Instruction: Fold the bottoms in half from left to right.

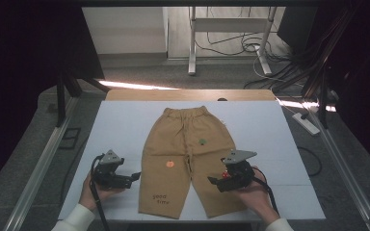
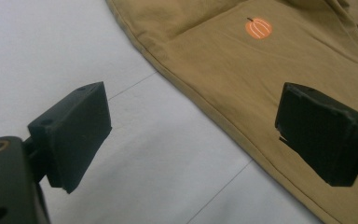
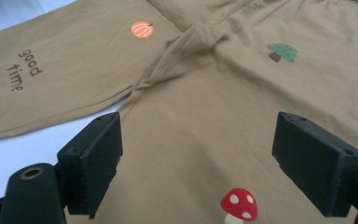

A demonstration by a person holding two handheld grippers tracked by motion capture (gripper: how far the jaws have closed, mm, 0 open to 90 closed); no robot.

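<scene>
Flanking the trousers (image 1: 187,159), left gripper (image 1: 136,176) beside their hem-side edge, right gripper (image 1: 211,181) seemingly above; both jaws gape.

Bare counter (image 1: 120,125) lies open left and right of the pants (image 1: 185,159) — room for either tongs to pass; only the flat cloth occupies the middle.

High view dim and soft, dark at both sides, with a glaring strip of light on the grey floor (image 1: 135,85) behind the white-topped bench (image 1: 120,130); both gripper views evenly lit and brighter, tan cotton trousers (image 3: 223,116) fairly sharp, near black tongs slightly blurred.
</scene>
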